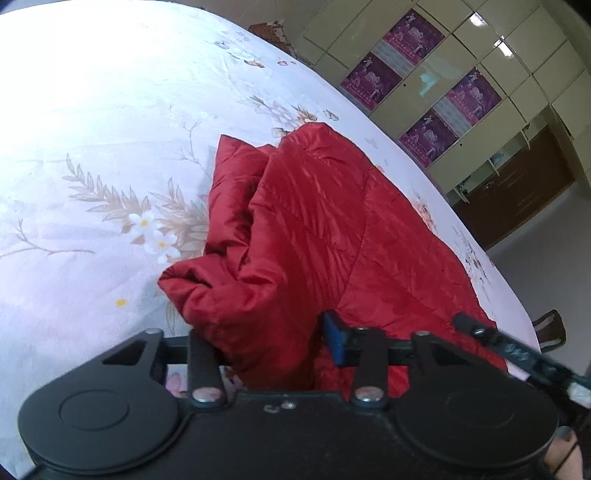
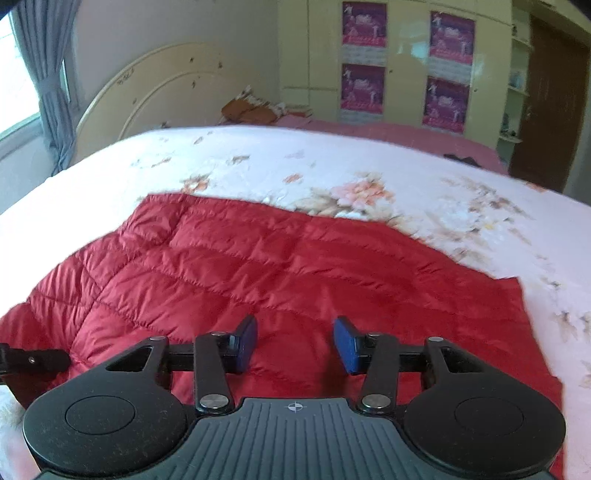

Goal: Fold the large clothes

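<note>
Lying across the lower half of both views on the flowered bedspread (image 2: 258, 158): the red quilted jacket (image 2: 258, 266), spreading mostly flat in the right wrist view, bunching into a raised fold at lower centre of the left wrist view.

Pinching that raised fold with the left claw (image 1: 266, 343), apparently: cloth filling the whole gap, pressing against the blue pad (image 1: 334, 341), hiding the other pad.

Hovering with the right claw (image 2: 297, 339) at lower centre of its frame, jaws standing apart, closing on nothing, only flat cloth showing beneath the gap.

Judging by this, getting under way rather than finishing: one side of the jacket already doubling over itself toward the middle, no neat rectangle forming yet. Remaining, probably: taking hold of the flat side, bringing it across, smoothing, then halving the length.

Showing no readable writing anywhere: purple posters (image 2: 364, 24) hanging on the cupboard doors (image 2: 406, 55) at upper right, lettering too small and blurred; only a small crosshair mark (image 2: 295, 407) sitting on the right claw's body.
</note>
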`<action>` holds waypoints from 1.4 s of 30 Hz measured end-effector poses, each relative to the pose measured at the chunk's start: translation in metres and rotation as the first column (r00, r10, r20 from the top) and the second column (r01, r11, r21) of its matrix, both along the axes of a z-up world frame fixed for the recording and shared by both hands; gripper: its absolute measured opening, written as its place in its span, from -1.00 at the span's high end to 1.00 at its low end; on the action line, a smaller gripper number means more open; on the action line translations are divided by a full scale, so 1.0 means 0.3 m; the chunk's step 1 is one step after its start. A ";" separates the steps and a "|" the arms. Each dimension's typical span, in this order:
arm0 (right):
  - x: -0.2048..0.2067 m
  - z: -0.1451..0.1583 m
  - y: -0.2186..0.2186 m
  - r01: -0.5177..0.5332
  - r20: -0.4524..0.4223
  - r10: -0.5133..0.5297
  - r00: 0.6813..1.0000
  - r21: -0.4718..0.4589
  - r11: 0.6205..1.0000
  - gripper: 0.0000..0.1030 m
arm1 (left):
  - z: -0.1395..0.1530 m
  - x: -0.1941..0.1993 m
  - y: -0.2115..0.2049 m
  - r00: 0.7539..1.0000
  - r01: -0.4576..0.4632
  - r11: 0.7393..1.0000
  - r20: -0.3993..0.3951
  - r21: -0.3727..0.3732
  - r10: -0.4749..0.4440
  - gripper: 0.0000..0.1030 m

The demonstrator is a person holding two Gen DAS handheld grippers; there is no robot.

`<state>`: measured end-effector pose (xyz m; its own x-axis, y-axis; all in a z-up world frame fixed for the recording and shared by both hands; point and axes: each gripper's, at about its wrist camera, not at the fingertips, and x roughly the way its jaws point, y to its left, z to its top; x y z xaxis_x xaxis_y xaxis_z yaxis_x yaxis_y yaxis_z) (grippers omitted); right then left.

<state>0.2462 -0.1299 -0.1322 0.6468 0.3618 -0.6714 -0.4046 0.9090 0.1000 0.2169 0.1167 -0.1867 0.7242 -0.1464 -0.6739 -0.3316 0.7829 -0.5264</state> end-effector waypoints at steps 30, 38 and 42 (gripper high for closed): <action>-0.179 -0.100 0.097 0.009 -0.013 -0.011 1.000 -0.112 0.994 0.09 | 0.011 0.007 -0.017 0.998 0.034 0.999 0.046 0.013 -0.034 0.32; -0.182 -0.103 0.096 0.048 -0.019 -0.050 0.999 -0.085 0.995 0.09 | 0.103 -0.002 -0.050 0.986 0.105 0.987 0.115 0.121 -0.120 0.48; -0.181 -0.104 0.090 0.046 -0.023 -0.048 0.999 -0.069 0.997 0.09 | 0.167 0.005 -0.094 0.972 0.144 0.974 0.159 0.173 -0.172 0.51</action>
<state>0.1918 -0.1030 -0.1635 0.6448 0.2841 -0.7096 -0.3596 0.9319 0.0463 0.2184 0.0886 -0.1365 0.8073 -0.1689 -0.5654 -0.1125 0.8965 -0.4285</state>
